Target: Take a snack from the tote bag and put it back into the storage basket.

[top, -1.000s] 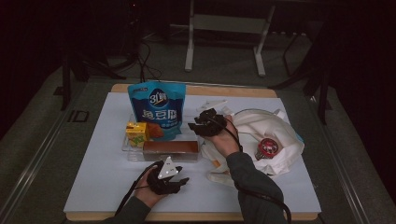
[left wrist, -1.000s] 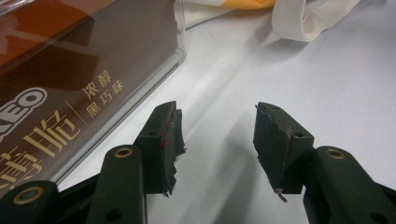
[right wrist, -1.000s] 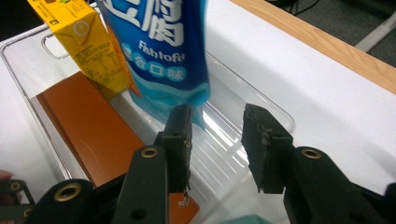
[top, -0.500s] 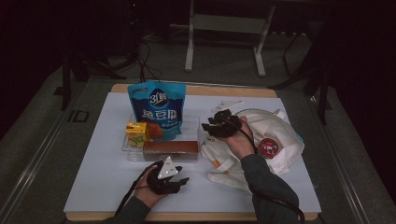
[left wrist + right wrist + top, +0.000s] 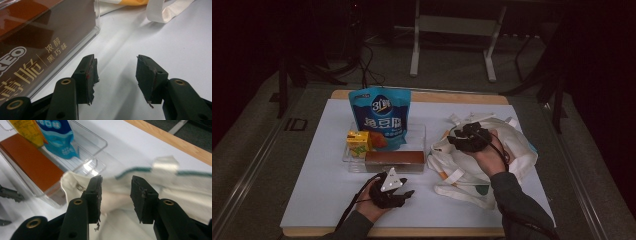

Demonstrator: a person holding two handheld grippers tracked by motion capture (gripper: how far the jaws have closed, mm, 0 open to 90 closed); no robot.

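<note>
The right hand-held gripper (image 5: 458,139) hovers over the left part of the cloth bag (image 5: 512,150), which lies crumpled toward the right edge of the bench (image 5: 312,190). Its jaws stand apart with nothing between them, the pale fabric just under the tips in the right gripper view (the bag's green-trimmed rim is blurred there). The left hand-held gripper (image 5: 404,194) rests low near the front edge, jaws also wide and empty over bare white surface. Just ahead of it sits the clear tray (image 5: 419,131), holding 3 things: a brown box (image 5: 394,158) along its near side, a yellow carton (image 5: 358,142) and a blue pouch (image 5: 380,115) standing upright behind. A white strap (image 5: 162,12) of the bag lies near the tray's corner.
</note>
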